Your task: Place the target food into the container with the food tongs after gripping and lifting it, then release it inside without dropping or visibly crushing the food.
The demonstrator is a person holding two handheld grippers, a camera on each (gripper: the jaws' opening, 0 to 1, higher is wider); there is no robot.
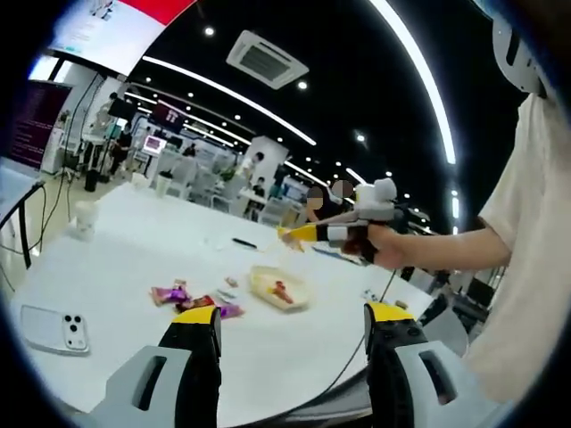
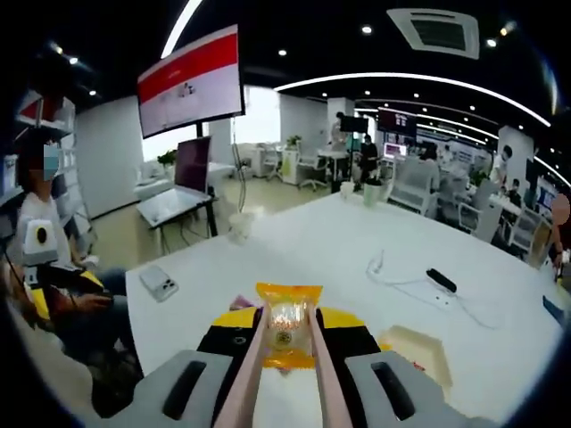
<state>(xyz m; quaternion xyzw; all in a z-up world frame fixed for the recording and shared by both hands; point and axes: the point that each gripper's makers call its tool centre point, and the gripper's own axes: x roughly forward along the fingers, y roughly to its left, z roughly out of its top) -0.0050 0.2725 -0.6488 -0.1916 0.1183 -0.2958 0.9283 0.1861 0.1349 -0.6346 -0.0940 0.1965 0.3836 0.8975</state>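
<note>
White table (image 1: 134,259) in an office: our right gripper (image 2: 287,334) squeezes tongs (image 2: 254,374) onto a snack packet (image 2: 287,325); left gripper (image 1: 290,343) hangs open near the container (image 1: 278,288) mid-table.

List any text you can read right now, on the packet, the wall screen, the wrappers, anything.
None can be read.
Wall screen: dark marks on its white part, too blurred.
Orange packet held in the food tongs: print too small.
Snack wrappers on the table: too small.

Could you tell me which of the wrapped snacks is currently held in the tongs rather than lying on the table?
The orange-wrapped snack, pinched between the tongs; the purple and red packets lie on the table.
</note>
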